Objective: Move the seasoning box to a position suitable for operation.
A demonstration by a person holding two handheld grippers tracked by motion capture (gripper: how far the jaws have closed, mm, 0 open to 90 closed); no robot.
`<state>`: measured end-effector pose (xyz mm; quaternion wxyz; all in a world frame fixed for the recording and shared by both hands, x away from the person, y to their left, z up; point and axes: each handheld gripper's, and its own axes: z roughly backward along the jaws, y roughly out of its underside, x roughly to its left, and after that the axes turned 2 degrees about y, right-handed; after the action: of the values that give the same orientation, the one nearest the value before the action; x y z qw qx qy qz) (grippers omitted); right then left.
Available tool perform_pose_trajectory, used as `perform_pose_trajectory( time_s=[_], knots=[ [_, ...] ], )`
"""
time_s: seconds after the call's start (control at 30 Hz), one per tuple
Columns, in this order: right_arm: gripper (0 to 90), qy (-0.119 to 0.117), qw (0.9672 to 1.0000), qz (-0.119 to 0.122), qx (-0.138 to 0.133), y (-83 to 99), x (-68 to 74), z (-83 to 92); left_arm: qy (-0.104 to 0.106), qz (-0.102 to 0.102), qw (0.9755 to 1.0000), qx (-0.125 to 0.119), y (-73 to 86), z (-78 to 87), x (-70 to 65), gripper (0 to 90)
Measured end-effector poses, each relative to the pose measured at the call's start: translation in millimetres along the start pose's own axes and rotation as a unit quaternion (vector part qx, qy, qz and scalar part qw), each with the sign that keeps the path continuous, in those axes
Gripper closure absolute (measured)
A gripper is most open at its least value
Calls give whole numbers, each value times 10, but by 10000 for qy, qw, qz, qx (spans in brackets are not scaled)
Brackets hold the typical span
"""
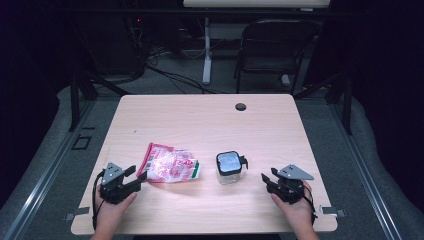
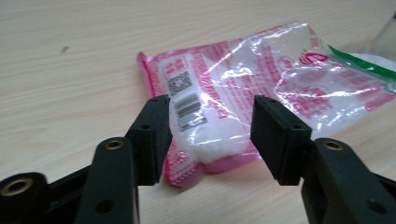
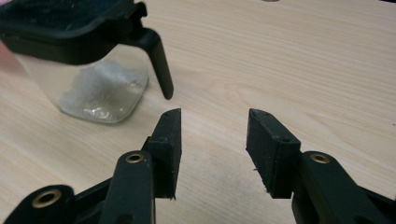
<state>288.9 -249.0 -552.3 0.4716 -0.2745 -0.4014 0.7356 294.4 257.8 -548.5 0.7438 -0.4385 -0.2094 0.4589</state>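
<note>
A pink and clear plastic bag (image 1: 170, 165) with white powder lies flat on the wooden table (image 1: 210, 120). To its right stands a small clear jar (image 1: 230, 169) with a black lid. My left gripper (image 1: 139, 176) rests at the bag's left end, open. In the left gripper view the bag's (image 2: 261, 79) near end lies between the jaws of that gripper (image 2: 212, 100), and the pads do not press on it. My right gripper (image 1: 266, 178) sits right of the jar, open and holding nothing. In the right gripper view this gripper (image 3: 215, 112) faces bare wood, and the jar (image 3: 100, 88) with its lid latch (image 3: 156, 60) stands up left.
A round cable hole (image 1: 241, 106) marks the table's far edge. Behind the table are a black chair (image 1: 272, 50) and a white desk leg (image 1: 206, 50). Metal brackets (image 1: 332, 211) sit at the near corners. The far half of the tabletop is bare wood.
</note>
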Motion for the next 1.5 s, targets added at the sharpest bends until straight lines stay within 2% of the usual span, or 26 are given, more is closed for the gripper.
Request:
perform_pose_trajectory(
  time_s=[0.1,0.2,0.27,0.33,0.43,0.57,0.6,0.7,0.73,0.77,0.83,1.0,1.03,1.1,1.23,1.33,1.4,1.43,1.5],
  knots=[
    [574,36,10000,-30,-30,-1,-13,10,6,-91,10000,39,-4,-7,-28,482],
    [602,85,9999,75,-106,-28,22,23,98,-169,9998,99,-13,12,-71,497],
    [604,77,9998,117,-141,-39,40,21,144,-214,9997,55,-12,30,-101,497],
    [631,17,9995,254,-177,-69,87,3,146,-251,9996,12,-12,52,-126,497],
    [647,-8,9994,267,-203,-84,114,-20,176,-278,9995,24,-12,88,-145,497],
    [659,-84,9993,308,-173,-109,144,-62,317,-257,9992,9,9,108,-178,538],
    [671,-157,9993,303,-173,-120,176,-99,321,-326,9989,39,10,122,-195,543],
    [688,-206,9989,385,-141,-138,223,-169,287,-347,9990,5,22,140,-221,544],
    [688,-206,9989,385,-141,-138,223,-169,287,-347,9990,5,22,140,-221,544],
    [696,-218,9984,508,-115,-161,256,-242,285,-350,9990,-15,28,145,-225,544],
    [702,-210,9982,556,-74,-181,282,-312,256,-331,9991,-12,42,170,-225,544],
    [700,-211,9982,569,7,-227,331,-398,251,-315,9992,-42,53,213,-216,557],
    [696,-124,9979,630,102,-260,353,-455,247,-276,9993,14,57,232,-210,560],
    [693,-130,9985,525,108,-284,361,-520,258,-244,9994,-27,66,242,-207,564],
    [693,-97,9984,522,203,-308,358,-606,231,-255,9994,-40,78,259,-210,566],
    [703,-73,9989,428,176,-303,358,-659,244,-245,9994,-25,88,257,-202,566],
    [725,-28,9988,466,120,-295,380,-666,257,-235,9994,-8,92,248,-197,572],
    [746,39,9982,593,91,-292,404,-667,288,-230,9993,15,93,241,-195,576],
    [767,34,9981,615,86,-290,414,-667,303,-234,9993,14,94,228,-201,579]
  ],
)
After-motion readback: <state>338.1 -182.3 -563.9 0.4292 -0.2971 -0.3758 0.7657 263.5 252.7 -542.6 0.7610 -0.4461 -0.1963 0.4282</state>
